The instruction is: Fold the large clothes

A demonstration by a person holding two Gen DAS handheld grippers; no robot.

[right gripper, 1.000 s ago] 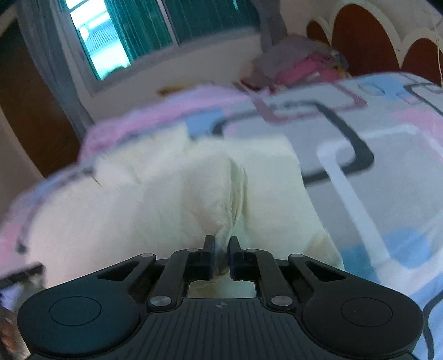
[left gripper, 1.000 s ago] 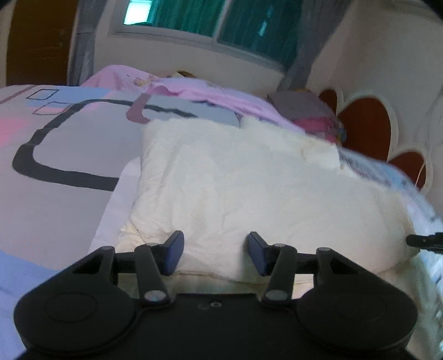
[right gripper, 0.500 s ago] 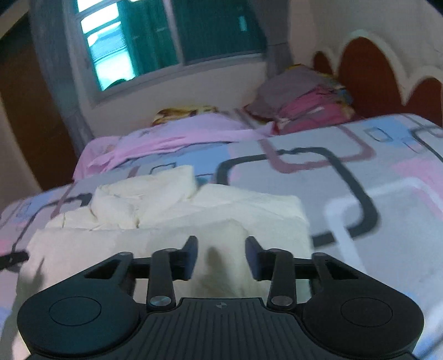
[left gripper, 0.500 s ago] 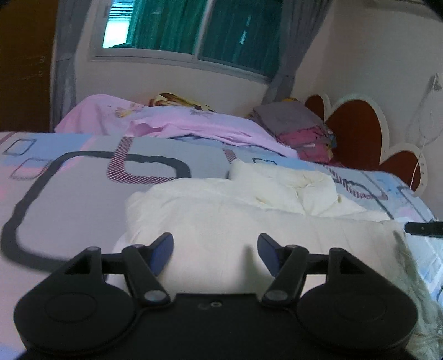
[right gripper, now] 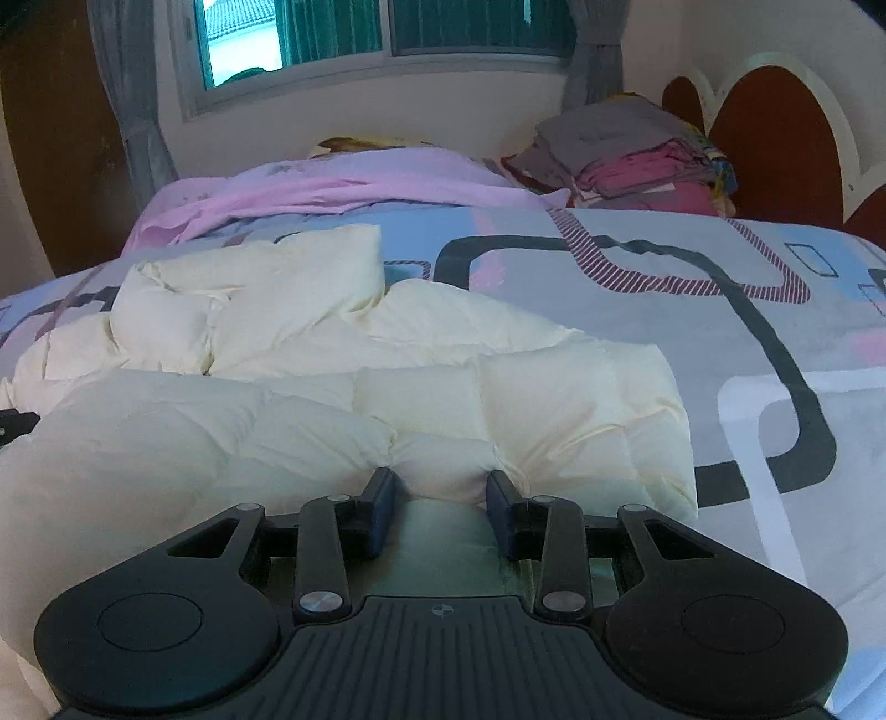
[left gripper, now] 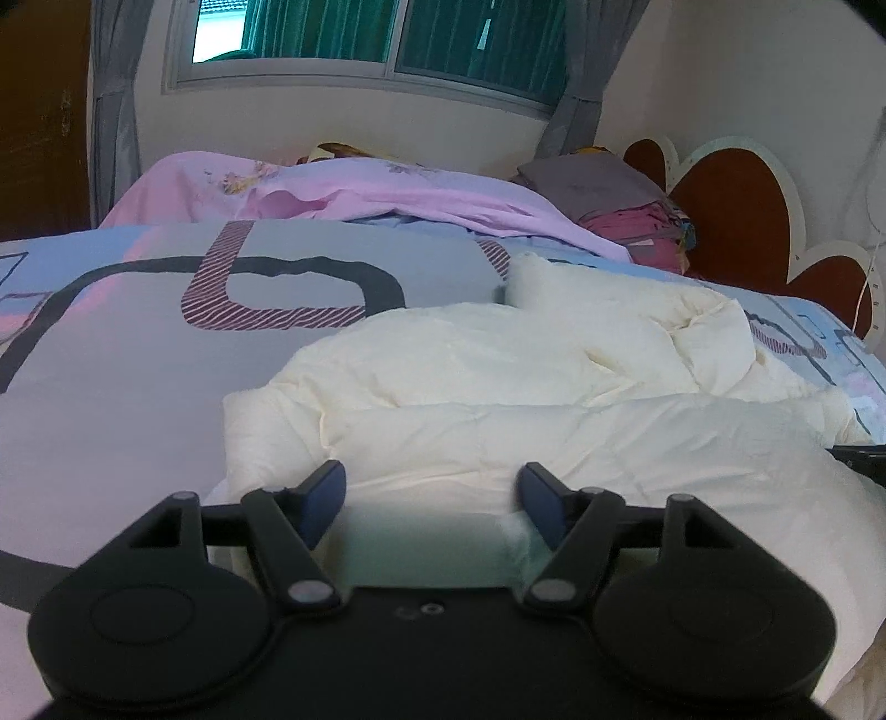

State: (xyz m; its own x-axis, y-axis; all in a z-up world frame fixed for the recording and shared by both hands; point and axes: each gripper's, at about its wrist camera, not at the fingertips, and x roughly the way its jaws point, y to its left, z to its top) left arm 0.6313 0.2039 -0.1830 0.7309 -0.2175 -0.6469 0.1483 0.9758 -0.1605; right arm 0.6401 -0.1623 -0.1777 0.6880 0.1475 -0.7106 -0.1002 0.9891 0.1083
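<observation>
A cream puffy quilted jacket [left gripper: 498,387] lies folded over on the patterned bed, with a bunched part at its far side. It also shows in the right wrist view [right gripper: 443,382]. My left gripper [left gripper: 432,495] is open and empty, its jaws wide apart just above the jacket's near left edge. My right gripper [right gripper: 440,498] is open, its jaws straddling a puffed section at the jacket's near right edge without pinching it. The tip of the right gripper shows at the right edge of the left wrist view [left gripper: 864,462].
The bed cover [left gripper: 138,354] is grey, blue and pink with dark loop patterns. A pink sheet [left gripper: 332,194] lies crumpled at the far side. A stack of folded clothes [right gripper: 631,155] sits by the red and white headboard [right gripper: 775,127]. A window [left gripper: 360,33] is behind.
My right gripper was shut on the jacket a second ago and has opened and let it go. Both grippers have lowered and drawn back to the jacket's near edge.
</observation>
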